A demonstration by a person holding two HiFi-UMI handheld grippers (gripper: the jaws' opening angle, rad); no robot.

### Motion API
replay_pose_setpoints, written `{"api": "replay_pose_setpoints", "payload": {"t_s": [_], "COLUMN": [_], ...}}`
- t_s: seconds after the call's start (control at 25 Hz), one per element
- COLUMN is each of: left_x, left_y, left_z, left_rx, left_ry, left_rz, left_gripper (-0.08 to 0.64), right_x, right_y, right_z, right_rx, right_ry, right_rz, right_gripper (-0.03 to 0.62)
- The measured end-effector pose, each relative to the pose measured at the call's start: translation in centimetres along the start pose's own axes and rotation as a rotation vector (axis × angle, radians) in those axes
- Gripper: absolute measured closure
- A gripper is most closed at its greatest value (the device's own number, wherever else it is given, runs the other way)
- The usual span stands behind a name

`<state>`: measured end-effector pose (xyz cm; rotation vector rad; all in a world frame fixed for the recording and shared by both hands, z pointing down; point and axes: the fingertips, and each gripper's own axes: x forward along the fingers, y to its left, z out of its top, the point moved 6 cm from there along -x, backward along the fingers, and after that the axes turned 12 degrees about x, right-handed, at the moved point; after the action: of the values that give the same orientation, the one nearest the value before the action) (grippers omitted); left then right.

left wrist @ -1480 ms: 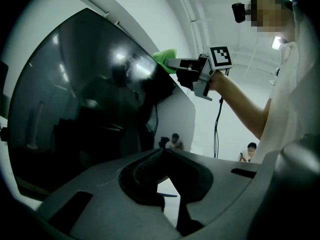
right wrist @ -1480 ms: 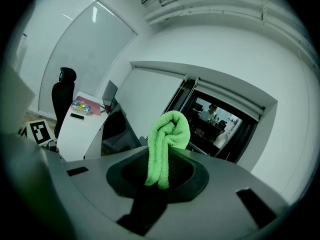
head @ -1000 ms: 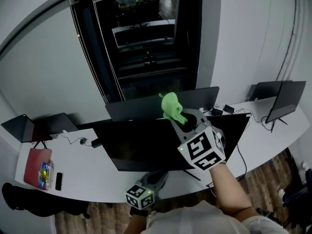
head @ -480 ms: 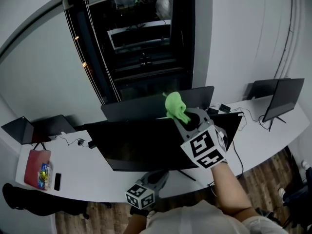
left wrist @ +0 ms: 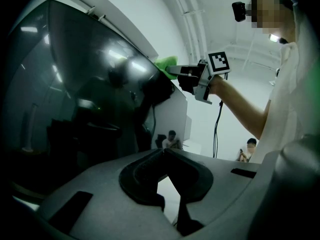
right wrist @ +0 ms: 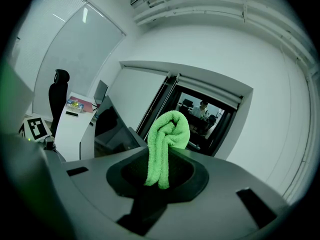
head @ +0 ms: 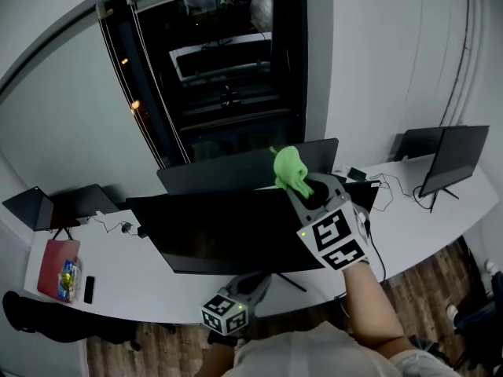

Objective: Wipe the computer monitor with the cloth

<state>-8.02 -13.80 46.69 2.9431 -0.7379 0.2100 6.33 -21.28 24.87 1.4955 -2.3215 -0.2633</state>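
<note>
The wide dark computer monitor [head: 228,230] stands on the white desk in front of me; the left gripper view shows its glossy screen [left wrist: 75,99] from below. My right gripper [head: 302,188] is shut on a rolled green cloth [head: 289,167], held at the monitor's top edge, right of centre. That cloth [right wrist: 167,139] sticks up from between the right gripper [right wrist: 157,176] jaws, and the cloth [left wrist: 165,66] also shows from below against the screen's upper corner. My left gripper [head: 253,285] hangs low under the monitor's bottom edge, shut and holding nothing [left wrist: 170,211].
A second monitor [head: 236,170] stands just behind the first. Two more monitors [head: 452,159] are at the desk's right end, a laptop [head: 31,206], red folder [head: 59,269] and phone [head: 85,289] at its left. A black chair [head: 47,316] sits front left. A dark doorway [head: 220,77] is beyond.
My right gripper has carried the green cloth a little to the right along the monitor's top edge. The left gripper has stayed low under the screen.
</note>
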Motion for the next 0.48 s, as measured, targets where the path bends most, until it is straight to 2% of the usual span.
{"api": "replay_pose_setpoints", "payload": {"t_s": [0.48], "left_x": [2.3], "left_y": [-2.4], "left_z": [0.4], "left_rx": [0.012], "left_ry": [-0.005], "left_rz": [0.011], "left_gripper": [0.540], "right_x": [-3.1], "right_y": [-3.9], "right_z": [-2.3], "right_rx": [0.022], "right_ry": [-0.004], "right_rz": [-0.038], "right_gripper": [0.523]}}
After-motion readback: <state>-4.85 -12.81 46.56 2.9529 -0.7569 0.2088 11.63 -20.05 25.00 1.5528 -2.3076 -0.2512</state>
